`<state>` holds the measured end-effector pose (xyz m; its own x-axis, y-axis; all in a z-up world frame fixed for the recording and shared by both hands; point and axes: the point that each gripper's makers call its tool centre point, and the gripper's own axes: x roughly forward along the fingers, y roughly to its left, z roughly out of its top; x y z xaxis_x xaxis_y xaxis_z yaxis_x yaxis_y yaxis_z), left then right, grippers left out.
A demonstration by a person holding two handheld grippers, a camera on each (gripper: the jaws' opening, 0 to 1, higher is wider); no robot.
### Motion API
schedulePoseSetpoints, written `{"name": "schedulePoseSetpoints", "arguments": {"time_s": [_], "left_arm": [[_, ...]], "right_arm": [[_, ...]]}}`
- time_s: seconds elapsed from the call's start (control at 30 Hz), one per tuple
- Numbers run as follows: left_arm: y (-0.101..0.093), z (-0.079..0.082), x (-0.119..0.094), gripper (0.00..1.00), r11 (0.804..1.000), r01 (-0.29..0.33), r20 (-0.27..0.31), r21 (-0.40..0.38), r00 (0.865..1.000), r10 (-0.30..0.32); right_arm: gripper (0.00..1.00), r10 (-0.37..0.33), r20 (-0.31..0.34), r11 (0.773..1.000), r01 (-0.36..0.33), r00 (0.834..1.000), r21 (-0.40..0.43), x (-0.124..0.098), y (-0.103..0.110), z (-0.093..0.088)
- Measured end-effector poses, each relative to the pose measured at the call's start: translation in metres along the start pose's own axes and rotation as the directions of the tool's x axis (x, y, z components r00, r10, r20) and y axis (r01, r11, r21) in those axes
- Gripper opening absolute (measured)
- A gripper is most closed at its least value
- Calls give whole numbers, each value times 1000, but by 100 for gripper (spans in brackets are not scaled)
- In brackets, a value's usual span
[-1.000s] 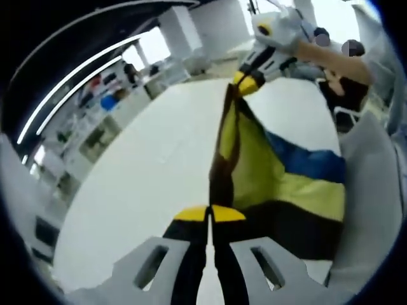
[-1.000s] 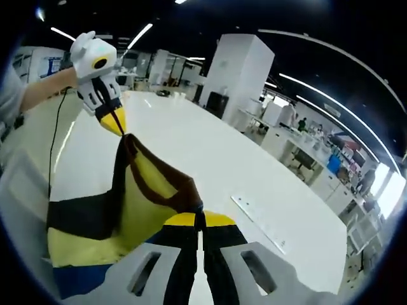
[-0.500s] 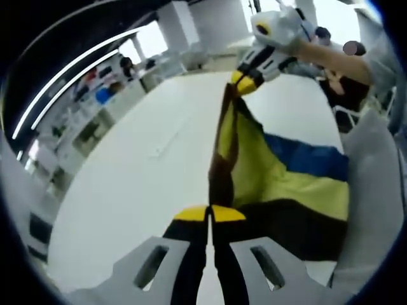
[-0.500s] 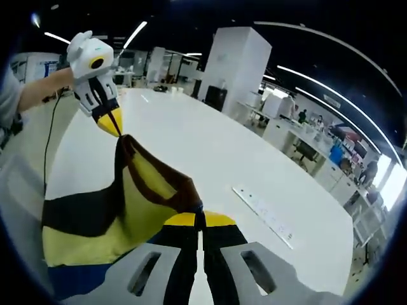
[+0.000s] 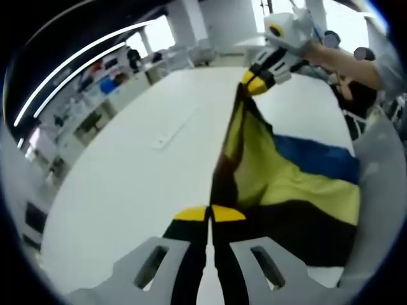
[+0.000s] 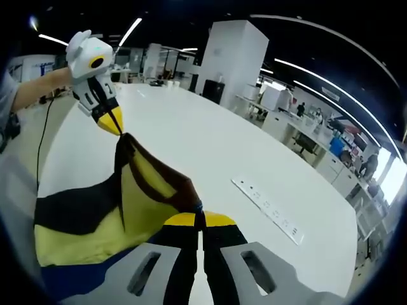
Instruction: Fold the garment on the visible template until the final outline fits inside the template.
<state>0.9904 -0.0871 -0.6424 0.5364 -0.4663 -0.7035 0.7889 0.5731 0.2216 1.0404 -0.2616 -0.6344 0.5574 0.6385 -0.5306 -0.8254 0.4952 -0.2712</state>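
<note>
Left gripper point(image 5: 209, 215): jaws pressed together on a dark edge of the garment point(image 5: 292, 190), cloth pinched right at the yellow tips. From there the dark hem runs up and away to the right gripper point(image 5: 255, 84), which shows at the top of the left gripper view, held by a hand point(image 5: 331, 56); its yellow tips are closed on the far end of the same edge.

Garment is striped yellow, black and blue. It hangs between the two grippers, the held edge stretched fairly taut, the rest draping down to the right of the jaws in the left gripper view. It is lifted above the white table point(image 5: 127, 178).

Right gripper view: own jaws point(image 6: 200, 220) shut on the brown-black hem, garment point(image 6: 95, 222) falling to the left of them, blue band lowest. The left gripper point(image 6: 113, 124) is at upper left, tips clamped on the hem's other end.

A long white strip with small holes point(image 6: 268, 208) lies flat on the table point(image 6: 191, 146), well apart from the cloth. Desks and shelving in the background, blurred.
</note>
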Motion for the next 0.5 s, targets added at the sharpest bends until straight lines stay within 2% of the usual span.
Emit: {"name": "schedulePoseSetpoints", "arguments": {"time_s": [0.5], "left_arm": [[31, -9, 46, 0, 999, -44, -25, -10, 999, 43]], "right_arm": [[2, -23, -41, 999, 24, 999, 37, 42, -27, -24]]}}
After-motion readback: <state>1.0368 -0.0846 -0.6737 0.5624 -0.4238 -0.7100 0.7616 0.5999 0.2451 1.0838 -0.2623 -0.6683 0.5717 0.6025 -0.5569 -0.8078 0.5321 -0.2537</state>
